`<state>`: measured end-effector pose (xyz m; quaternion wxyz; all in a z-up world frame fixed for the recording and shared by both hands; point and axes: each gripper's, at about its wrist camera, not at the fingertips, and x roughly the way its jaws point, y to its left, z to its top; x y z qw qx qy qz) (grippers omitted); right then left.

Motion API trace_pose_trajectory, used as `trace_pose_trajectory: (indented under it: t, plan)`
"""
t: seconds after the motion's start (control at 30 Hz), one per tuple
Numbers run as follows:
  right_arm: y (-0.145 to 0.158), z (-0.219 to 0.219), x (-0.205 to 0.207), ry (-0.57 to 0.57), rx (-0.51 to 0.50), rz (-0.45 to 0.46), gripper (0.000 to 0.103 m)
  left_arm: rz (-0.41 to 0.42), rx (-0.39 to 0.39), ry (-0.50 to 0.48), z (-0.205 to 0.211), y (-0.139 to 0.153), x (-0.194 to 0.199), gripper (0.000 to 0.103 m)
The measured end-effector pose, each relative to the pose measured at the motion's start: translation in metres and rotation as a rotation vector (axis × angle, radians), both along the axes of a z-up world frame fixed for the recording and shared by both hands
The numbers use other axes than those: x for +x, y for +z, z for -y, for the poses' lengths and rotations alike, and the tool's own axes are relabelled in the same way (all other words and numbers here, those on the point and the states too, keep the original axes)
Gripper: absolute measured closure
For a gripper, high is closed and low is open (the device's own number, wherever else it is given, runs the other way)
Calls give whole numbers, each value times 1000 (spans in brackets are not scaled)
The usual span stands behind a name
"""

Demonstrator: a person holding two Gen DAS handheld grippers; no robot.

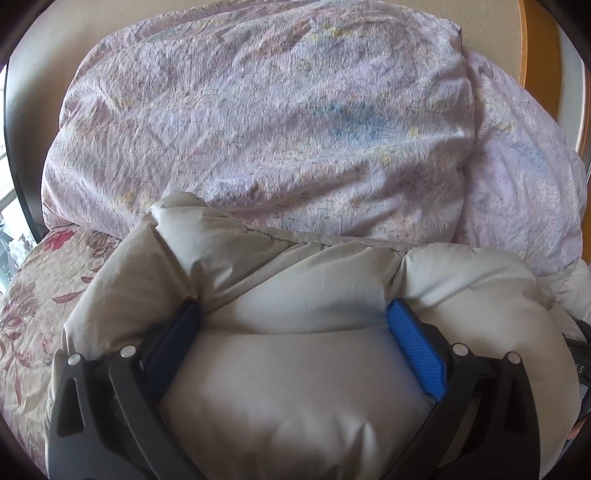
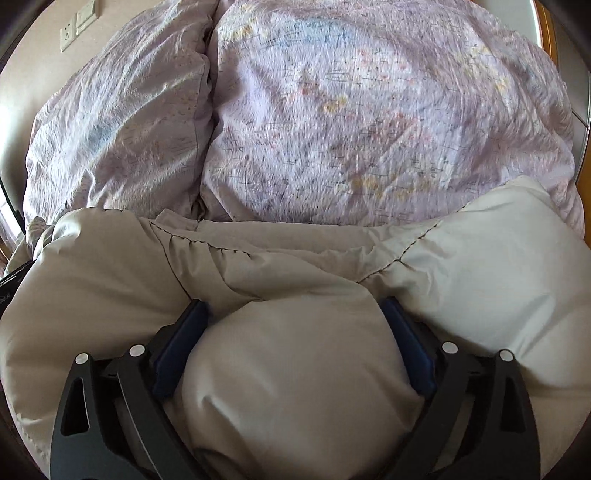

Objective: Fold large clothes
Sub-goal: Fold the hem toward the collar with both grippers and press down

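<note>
A puffy beige down jacket (image 1: 295, 387) fills the lower half of the left wrist view and of the right wrist view (image 2: 295, 387). My left gripper (image 1: 293, 314) has its blue pads (image 1: 413, 347) pressed into a thick fold of the jacket. My right gripper (image 2: 295, 314) clamps another padded fold between its dark blue pads (image 2: 181, 343). In both views the jaws stand wide apart because the bulk of the padding fills the gap. The jacket's stitched seams (image 2: 207, 243) run just beyond the fingertips.
A rumpled lilac floral quilt (image 1: 266, 122) is heaped behind the jacket, also seen in the right wrist view (image 2: 369, 122). A red-flowered bedsheet (image 1: 33, 302) shows at left. A wooden headboard edge (image 1: 539, 48) and a wall socket (image 2: 68, 35) lie beyond.
</note>
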<state>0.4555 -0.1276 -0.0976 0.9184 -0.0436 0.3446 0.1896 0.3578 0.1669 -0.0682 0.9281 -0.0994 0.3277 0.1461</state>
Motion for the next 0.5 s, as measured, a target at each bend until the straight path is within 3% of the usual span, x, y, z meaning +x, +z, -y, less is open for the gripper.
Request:
trace_pose_trajectory:
  t: [0.27,0.37,0.5]
  plan:
    - [-7,-7,17,-20,-21,-52,5,-66,43,21,3,-9,16,2]
    - [5,-2,6,-37,-41,-51,7,-109,50,3,3,-2,12,2]
    - [48,36,-18,-75,30,130,8,-20,28,-32,-4,25,-18,2]
